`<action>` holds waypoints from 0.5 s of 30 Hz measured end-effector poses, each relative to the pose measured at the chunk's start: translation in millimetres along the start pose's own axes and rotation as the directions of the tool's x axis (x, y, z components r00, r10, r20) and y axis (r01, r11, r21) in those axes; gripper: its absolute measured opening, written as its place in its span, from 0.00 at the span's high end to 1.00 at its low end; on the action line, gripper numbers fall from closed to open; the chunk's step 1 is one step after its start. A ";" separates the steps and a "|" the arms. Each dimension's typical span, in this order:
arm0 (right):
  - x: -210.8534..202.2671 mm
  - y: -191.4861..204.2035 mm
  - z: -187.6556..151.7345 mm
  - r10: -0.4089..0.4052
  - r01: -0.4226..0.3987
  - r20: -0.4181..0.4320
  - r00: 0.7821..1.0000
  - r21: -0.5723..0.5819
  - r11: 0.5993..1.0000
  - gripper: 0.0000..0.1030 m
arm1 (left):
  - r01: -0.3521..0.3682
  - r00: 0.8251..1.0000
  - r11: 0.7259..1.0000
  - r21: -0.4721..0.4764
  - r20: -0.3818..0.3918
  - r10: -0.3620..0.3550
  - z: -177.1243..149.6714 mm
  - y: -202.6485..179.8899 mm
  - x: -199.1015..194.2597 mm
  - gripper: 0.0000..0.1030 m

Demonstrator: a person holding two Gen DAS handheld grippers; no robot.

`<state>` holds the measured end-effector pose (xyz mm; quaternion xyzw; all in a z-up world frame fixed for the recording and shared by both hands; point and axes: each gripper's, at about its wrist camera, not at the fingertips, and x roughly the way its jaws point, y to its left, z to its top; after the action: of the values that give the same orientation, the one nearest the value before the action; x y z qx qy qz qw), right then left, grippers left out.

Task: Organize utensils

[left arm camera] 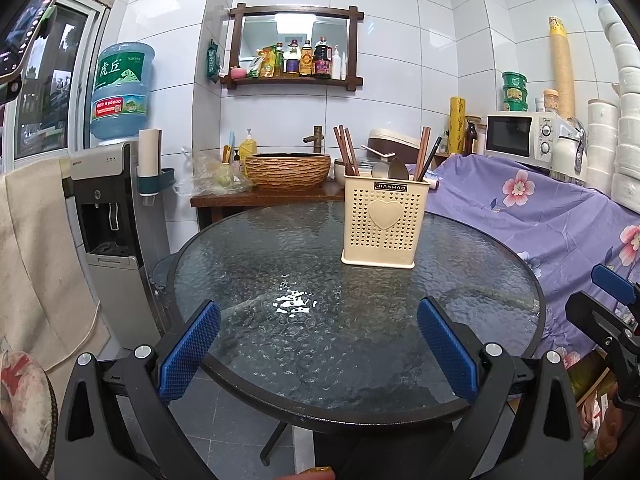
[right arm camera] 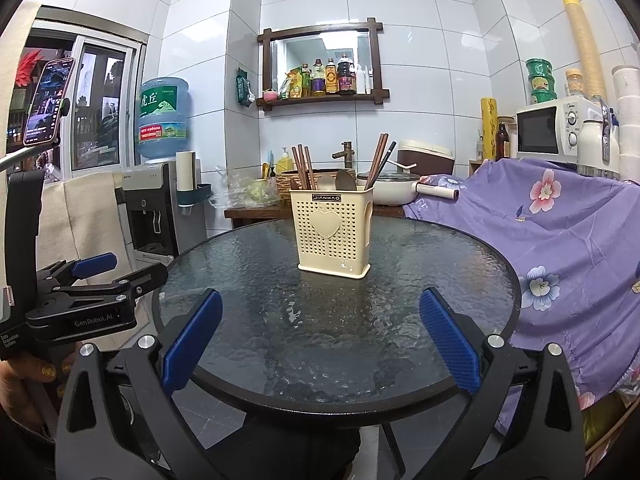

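A cream perforated utensil holder (left arm camera: 383,224) (right arm camera: 333,234) with a heart on its front stands upright toward the far side of the round glass table (left arm camera: 280,360) (right arm camera: 320,368). Brown chopsticks (left arm camera: 345,149) (right arm camera: 301,166) and more chopsticks (left arm camera: 423,152) (right arm camera: 379,158) stick up from it, with metal spoons (left arm camera: 390,169) (right arm camera: 338,181) between them. My left gripper (left arm camera: 318,346) hangs open over the near table edge, nothing between its blue pads. My right gripper (right arm camera: 320,338) is open too, empty, at the near edge. The left gripper also shows at the left edge of the right wrist view.
A purple floral cloth (left arm camera: 540,216) (right arm camera: 568,240) covers furniture at the right, with a microwave (left arm camera: 520,140) (right arm camera: 552,130) behind. A water dispenser (left arm camera: 108,216) (right arm camera: 154,204) stands left. A wooden counter with a woven basin (left arm camera: 288,170) sits behind the table. A person's hand (right arm camera: 24,384) holds the left gripper.
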<state>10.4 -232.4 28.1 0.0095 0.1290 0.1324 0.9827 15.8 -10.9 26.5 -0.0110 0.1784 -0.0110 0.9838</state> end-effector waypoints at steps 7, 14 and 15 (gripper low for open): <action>0.7 0.6 0.3 0.003 -0.003 -0.002 1.000 -0.001 1.000 0.06 | 0.004 1.000 1.000 -0.007 -0.007 -0.004 0.2 1.3 1.0 0.06; 0.3 0.9 -0.3 0.003 -0.003 -0.001 1.000 0.000 1.000 0.06 | 0.007 1.000 1.000 0.004 -0.011 -0.007 -0.9 -1.2 1.1 0.06; 0.2 1.4 -0.5 0.003 -0.003 -0.001 1.000 0.000 1.000 0.06 | 0.008 1.000 1.000 0.005 -0.012 -0.008 -1.1 -1.7 1.2 0.06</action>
<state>10.1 -231.0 27.6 0.0095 0.1294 0.1341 0.9824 16.5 -12.7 25.1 -0.0089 0.1840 -0.0156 0.9828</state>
